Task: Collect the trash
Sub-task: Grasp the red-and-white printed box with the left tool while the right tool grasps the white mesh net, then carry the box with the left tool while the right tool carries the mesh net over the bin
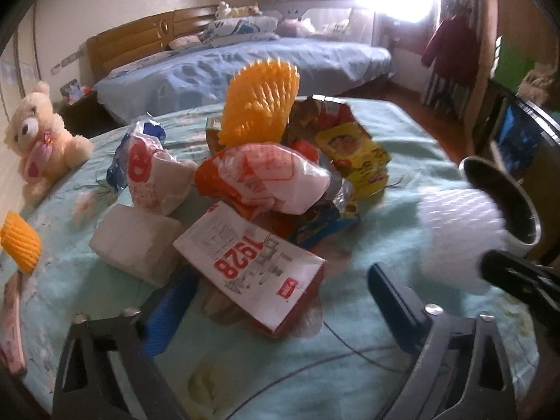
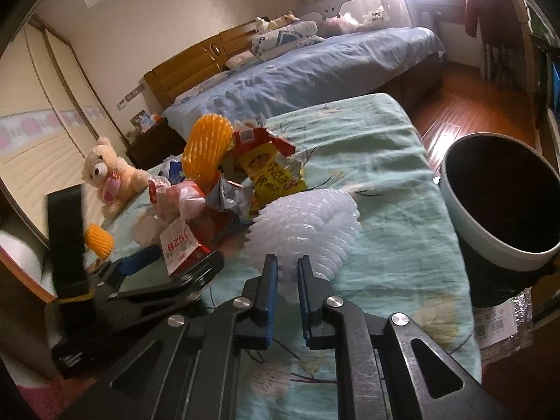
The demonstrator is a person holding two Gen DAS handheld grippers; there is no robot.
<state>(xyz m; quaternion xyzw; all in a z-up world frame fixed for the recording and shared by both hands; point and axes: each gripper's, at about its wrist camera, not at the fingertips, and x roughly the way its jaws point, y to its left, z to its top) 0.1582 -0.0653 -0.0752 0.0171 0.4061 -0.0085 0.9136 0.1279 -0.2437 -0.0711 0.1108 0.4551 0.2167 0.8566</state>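
While the right gripper (image 2: pixel 287 276) pinched the white foam net (image 2: pixel 308 231) above the green bedspread (image 2: pixel 367 161), the bin (image 2: pixel 497 210) stood just right. Best carried over the rim before release. Left gripper (image 1: pixel 280 297) gaped wide before the wrapper pile (image 1: pixel 259 182).

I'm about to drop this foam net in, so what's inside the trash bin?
The trash bin shows only a dark interior in the right wrist view. Its bottom is in shadow, so any contents there cannot be seen. The right claw holds the white foam net.
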